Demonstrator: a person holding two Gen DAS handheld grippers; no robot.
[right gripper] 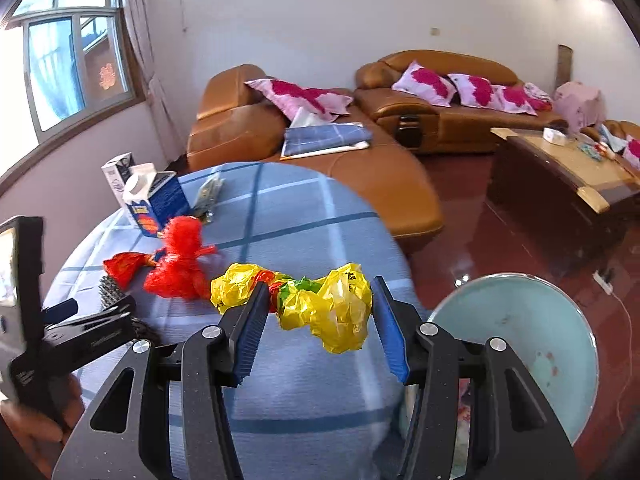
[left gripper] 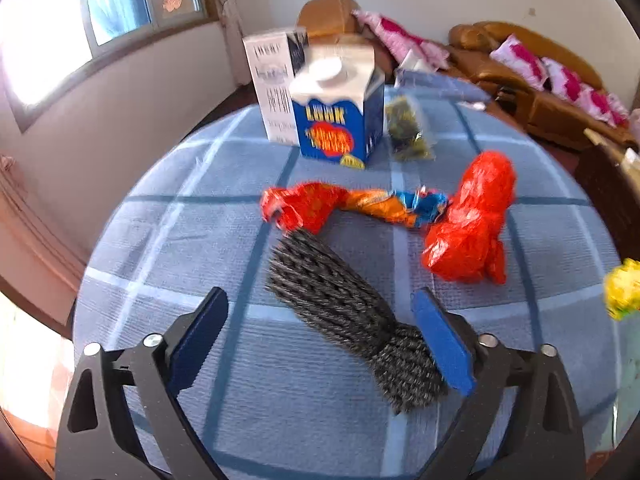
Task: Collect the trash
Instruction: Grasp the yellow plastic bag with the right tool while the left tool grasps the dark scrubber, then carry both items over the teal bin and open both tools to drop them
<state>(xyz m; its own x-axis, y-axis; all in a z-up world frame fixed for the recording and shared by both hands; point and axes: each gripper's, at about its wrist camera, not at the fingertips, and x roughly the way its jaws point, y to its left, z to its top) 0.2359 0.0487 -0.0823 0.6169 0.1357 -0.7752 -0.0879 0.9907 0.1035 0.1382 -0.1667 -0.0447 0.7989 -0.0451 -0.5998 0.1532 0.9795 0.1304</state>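
Left gripper (left gripper: 320, 320) open, jaws apart around a dark bristly brush (left gripper: 352, 320) lying on the blue checked tabletop (left gripper: 180, 220); brush touches neither pad clearly. Right gripper (right gripper: 316, 320) open, straddling a crumpled yellow bag (right gripper: 328, 312). Red bag (left gripper: 472, 220) at 1 o'clock of the brush, twisted wrapper (left gripper: 352, 204) at 12 o'clock. Blue carton (left gripper: 340, 120) beyond. Pale green bin (right gripper: 532, 352) beside the tabletop edge.

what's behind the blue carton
Behind the blue carton stands a white box, its lower right part hidden by the carton. Farther back is a brown sofa. Anything low directly behind the carton is covered.
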